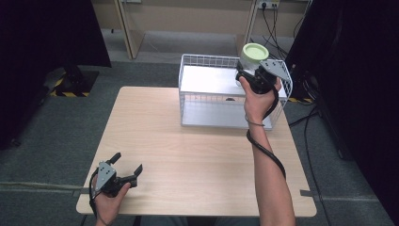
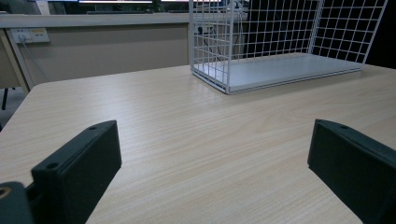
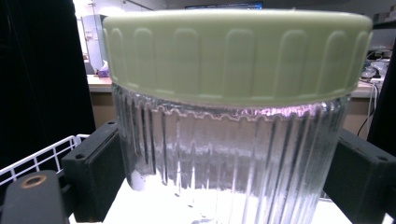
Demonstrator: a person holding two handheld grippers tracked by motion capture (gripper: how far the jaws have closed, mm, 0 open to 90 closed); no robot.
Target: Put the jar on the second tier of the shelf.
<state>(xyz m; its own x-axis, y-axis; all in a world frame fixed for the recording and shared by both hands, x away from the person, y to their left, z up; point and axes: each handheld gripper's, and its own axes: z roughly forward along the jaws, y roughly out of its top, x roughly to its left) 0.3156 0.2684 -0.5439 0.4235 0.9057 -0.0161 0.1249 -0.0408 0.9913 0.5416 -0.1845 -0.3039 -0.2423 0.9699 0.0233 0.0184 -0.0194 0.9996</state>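
Jar work is being done at the upper right of the high view. A clear ribbed glass jar with a pale green screw lid (image 1: 254,55) is held up by the right gripper (image 1: 248,75), over the far right end of the white wire basket with a flat grey floor (image 1: 207,96). In the right gripper view the jar (image 3: 233,158) is squeezed between the two black jaws, just under the lid, so the jaws are closed on its sides. It looks upright.

The left gripper (image 1: 126,168) is seen at the lower left of the high view, low over the light wooden table (image 1: 197,155). Its jaws are spread wide and nothing is held in them — only bare table is seen between them in the left gripper view.

The jar is probably meant to be put into the basket. Glass is slippery, so the squeeze should be kept firm and the jar kept straight. It should be lowered slowly, away from the wire walls — and let go only once it stands on the grey floor.
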